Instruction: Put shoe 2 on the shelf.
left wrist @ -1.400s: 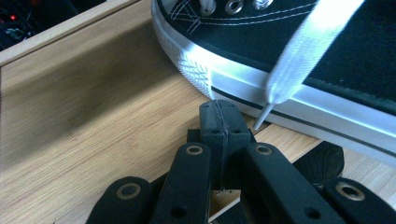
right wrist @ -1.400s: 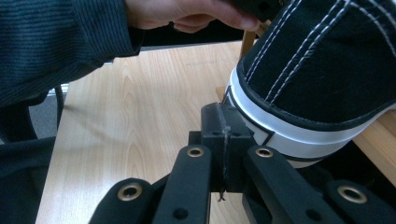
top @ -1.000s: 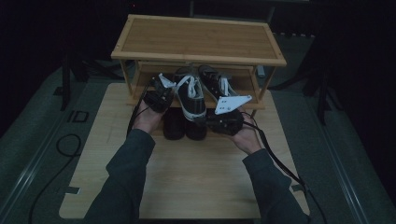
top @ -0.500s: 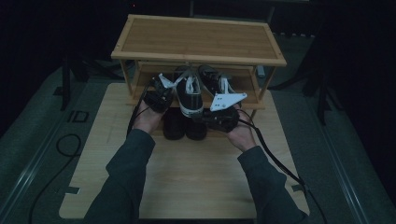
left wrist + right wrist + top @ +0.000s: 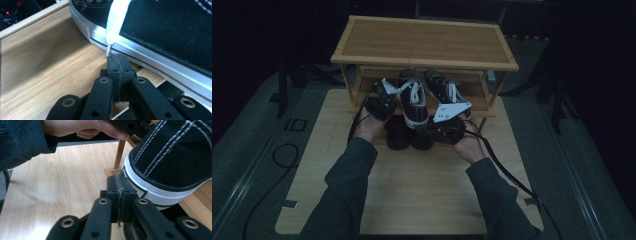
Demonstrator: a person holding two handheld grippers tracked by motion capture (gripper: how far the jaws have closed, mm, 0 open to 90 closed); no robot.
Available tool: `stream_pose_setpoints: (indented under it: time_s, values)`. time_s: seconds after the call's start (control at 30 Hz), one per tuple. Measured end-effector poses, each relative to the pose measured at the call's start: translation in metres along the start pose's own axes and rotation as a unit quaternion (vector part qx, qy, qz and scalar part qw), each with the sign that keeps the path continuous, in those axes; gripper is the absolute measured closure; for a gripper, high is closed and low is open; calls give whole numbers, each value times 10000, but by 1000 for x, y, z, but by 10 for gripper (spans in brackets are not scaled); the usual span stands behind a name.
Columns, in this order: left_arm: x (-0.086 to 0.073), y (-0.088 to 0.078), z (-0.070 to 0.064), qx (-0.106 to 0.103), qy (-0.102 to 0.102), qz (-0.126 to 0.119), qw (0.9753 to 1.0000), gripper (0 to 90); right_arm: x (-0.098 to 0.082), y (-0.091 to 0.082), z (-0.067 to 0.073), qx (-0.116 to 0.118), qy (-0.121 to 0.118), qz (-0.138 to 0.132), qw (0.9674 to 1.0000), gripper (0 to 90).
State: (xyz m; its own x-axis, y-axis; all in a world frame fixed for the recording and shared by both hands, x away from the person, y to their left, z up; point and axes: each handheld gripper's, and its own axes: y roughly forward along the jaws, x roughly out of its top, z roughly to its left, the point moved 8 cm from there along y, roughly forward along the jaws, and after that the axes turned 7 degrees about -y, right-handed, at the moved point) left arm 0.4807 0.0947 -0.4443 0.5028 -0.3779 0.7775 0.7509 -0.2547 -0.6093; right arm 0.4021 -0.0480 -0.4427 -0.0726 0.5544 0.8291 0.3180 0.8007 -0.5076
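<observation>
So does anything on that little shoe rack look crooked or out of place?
Yes. The nearer black sneaker hangs over the front edge of the rack's lower shelf, toe out over the table, and one white lace dangles down its side. The other sneaker sits further in.

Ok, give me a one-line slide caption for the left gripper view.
Left gripper, jaws shut, tips against the white sole edge of a black canvas sneaker resting on the bamboo shelf, white lace end hanging above.

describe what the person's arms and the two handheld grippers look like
Both forearms wear dark ribbed knit sleeves. The left gripper and right gripper are matte black, with flat jaws on linkage bars showing round brass-coloured pivots. The right one carries a pale grey three-cornered plate and trails a black cable.
</observation>
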Motion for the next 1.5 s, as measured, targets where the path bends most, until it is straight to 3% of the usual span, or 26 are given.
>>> stream_pose_setpoints:
  time_s: [0.17,0.3,0.63,0.87,1.0,1.3,1.43,1.47,1.5]
  values:
    - [-5,-4,12,198,50,29,9998,900,-1,-2,0,-40,12,-7,10000,899]
    - [-7,-5,15,101,-29,24,9999,900,-1,0,-1,-41,-2,6,10000,900]
    - [-7,-4,14,106,-107,49,9999,900,6,9,-2,-146,-163,22,9998,900]
    - [-7,-4,14,106,-104,37,9999,900,12,9,-10,-379,-171,-10,9991,900]
    - [-7,-4,14,69,-143,35,9999,900,8,17,-8,-297,-190,123,9993,900]
    - [-7,-5,14,76,-149,22,9999,900,17,20,-13,-486,-208,4,9986,900]
    - [-7,-5,14,75,-147,23,9999,900,15,27,-12,-430,-229,114,9987,900]
    - [-7,-5,14,61,-124,35,9999,900,11,31,-13,-583,-293,179,9977,900]
    - [-7,-5,14,73,-125,5,9999,900,11,31,-15,-579,-236,139,9979,900]
